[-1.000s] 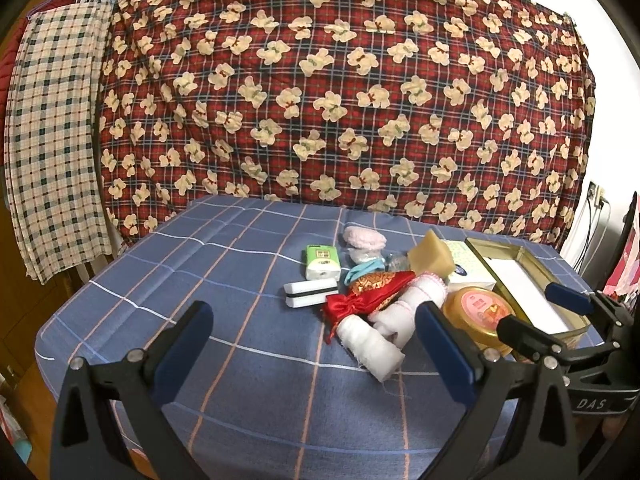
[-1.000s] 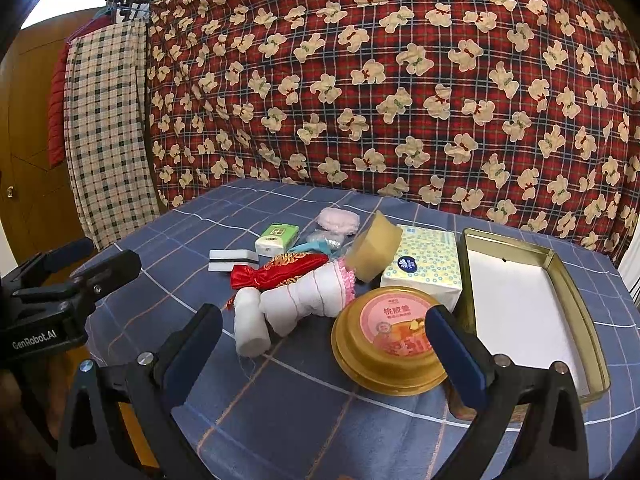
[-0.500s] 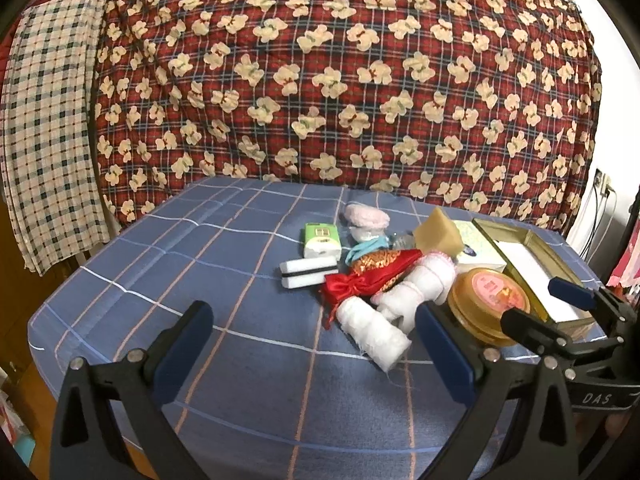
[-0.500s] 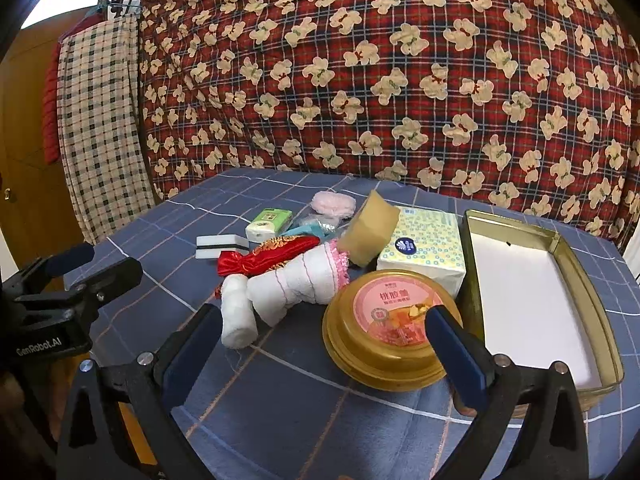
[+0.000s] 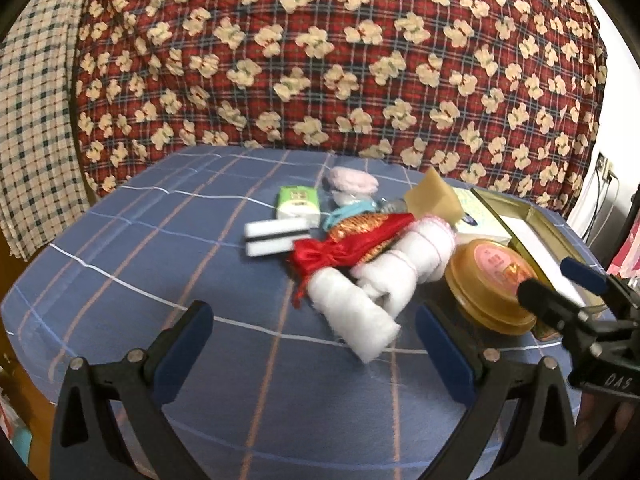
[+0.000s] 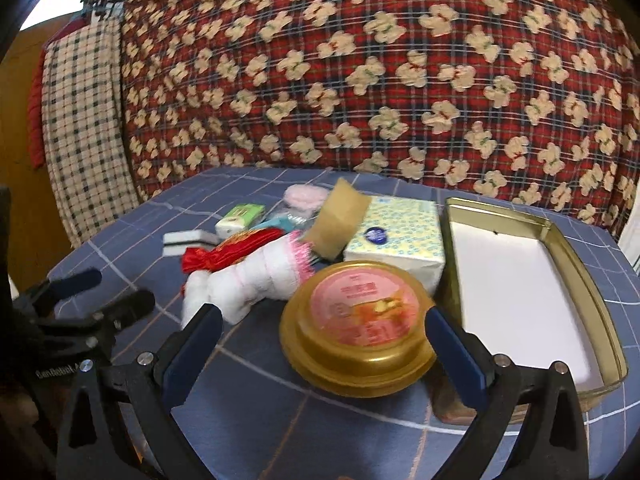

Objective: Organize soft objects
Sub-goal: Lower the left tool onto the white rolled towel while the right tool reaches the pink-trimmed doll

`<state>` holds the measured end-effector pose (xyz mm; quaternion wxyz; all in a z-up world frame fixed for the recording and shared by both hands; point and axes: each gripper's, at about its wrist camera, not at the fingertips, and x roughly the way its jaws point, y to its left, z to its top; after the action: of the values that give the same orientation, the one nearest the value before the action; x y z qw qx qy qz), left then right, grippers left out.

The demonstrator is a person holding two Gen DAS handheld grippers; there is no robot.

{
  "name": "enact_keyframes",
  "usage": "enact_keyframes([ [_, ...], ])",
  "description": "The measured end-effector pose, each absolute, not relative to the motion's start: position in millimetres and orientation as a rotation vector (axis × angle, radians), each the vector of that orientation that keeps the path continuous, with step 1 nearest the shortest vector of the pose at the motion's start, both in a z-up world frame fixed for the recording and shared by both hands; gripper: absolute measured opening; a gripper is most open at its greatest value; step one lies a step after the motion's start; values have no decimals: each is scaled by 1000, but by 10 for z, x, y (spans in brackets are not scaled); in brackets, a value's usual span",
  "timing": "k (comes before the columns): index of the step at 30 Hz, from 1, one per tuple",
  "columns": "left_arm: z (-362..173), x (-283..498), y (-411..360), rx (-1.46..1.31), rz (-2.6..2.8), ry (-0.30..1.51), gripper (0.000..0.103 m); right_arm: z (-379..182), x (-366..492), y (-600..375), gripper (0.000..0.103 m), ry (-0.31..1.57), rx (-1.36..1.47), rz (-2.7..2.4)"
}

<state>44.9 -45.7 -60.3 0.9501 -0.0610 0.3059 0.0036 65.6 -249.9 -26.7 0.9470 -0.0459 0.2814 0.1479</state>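
A pile of soft objects lies on the blue checked tablecloth (image 5: 168, 264): a white rolled towel (image 5: 356, 320), a white roll with pink trim (image 6: 260, 276), a red satin pouch (image 5: 352, 244), a tan sponge (image 6: 340, 220), a pink puff (image 5: 352, 180), a tissue pack (image 6: 396, 236). An open gold tin (image 6: 520, 288) stands at the right. My left gripper (image 5: 316, 352) is open, just before the white towel. My right gripper (image 6: 320, 352) is open, its fingers either side of a gold round tub (image 6: 360, 324).
A green packet (image 5: 298, 202) and a white-and-black sponge block (image 5: 276, 236) lie left of the pile. A red patterned quilt (image 5: 340, 60) hangs behind the table. A checked cloth (image 6: 84, 120) hangs at the left. The right gripper also shows in the left wrist view (image 5: 568, 292).
Both grippers have moved forward toward the pile. The objects look larger and nearer. The right gripper's fingers now flank the gold tub. Nothing has been grasped.
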Motion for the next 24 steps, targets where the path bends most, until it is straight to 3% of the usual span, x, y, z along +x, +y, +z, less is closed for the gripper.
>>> enact_keyframes([
  [9,-873,799,-633,-126,-31,728,97,-337,790,-2638,102,573,-88,280],
  [14,-936,893,-609,-153,-73,755,67,-386,857,-2616,102,577,-110,297],
  [16,-952,891,-603,-160,-99,760,62,-389,868,-2592,102,575,-115,306],
  [18,-954,874,-604,-165,-136,753,50,-393,880,-2556,102,575,-120,318],
  [24,-927,810,-551,-160,-163,747,40,-368,871,-2446,102,561,-147,344],
])
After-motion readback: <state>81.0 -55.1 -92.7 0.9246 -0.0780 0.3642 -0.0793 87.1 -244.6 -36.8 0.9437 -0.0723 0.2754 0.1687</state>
